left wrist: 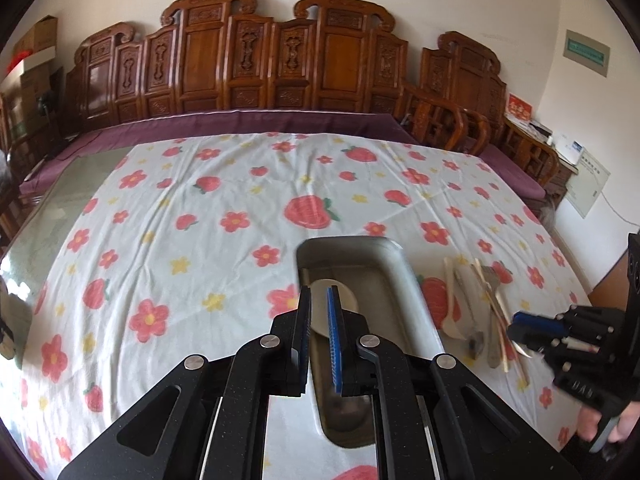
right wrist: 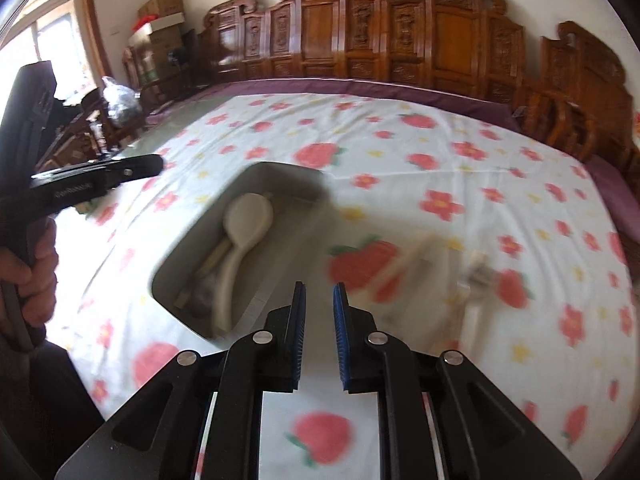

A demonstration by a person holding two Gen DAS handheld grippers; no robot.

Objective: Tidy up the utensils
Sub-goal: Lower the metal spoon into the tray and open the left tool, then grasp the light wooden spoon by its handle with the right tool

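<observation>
A metal tray [left wrist: 404, 264] lies on the flowered tablecloth. Inside it rest a white spoon [right wrist: 248, 216] and a wooden-handled utensil [right wrist: 204, 268]. My left gripper [left wrist: 319, 294] hovers over the tray's left side, its blue pads slightly apart with nothing between them. To the right of the tray, a white spoon [left wrist: 452, 312], a fork [left wrist: 490, 276] and chopsticks [left wrist: 504, 332] lie loose on the cloth. My right gripper [right wrist: 320, 287] hangs above the tray's near right edge, narrowly open and empty; its view is blurred. In the left wrist view its tip [left wrist: 516, 326] sits over the loose utensils.
The tablecloth [left wrist: 200, 240] covers a glass-topped table with a purple border. Carved wooden chairs [left wrist: 256, 60] line the far side. Cardboard boxes [right wrist: 162, 12] are stacked at the back left. A hand [right wrist: 36, 264] holds the left gripper's handle.
</observation>
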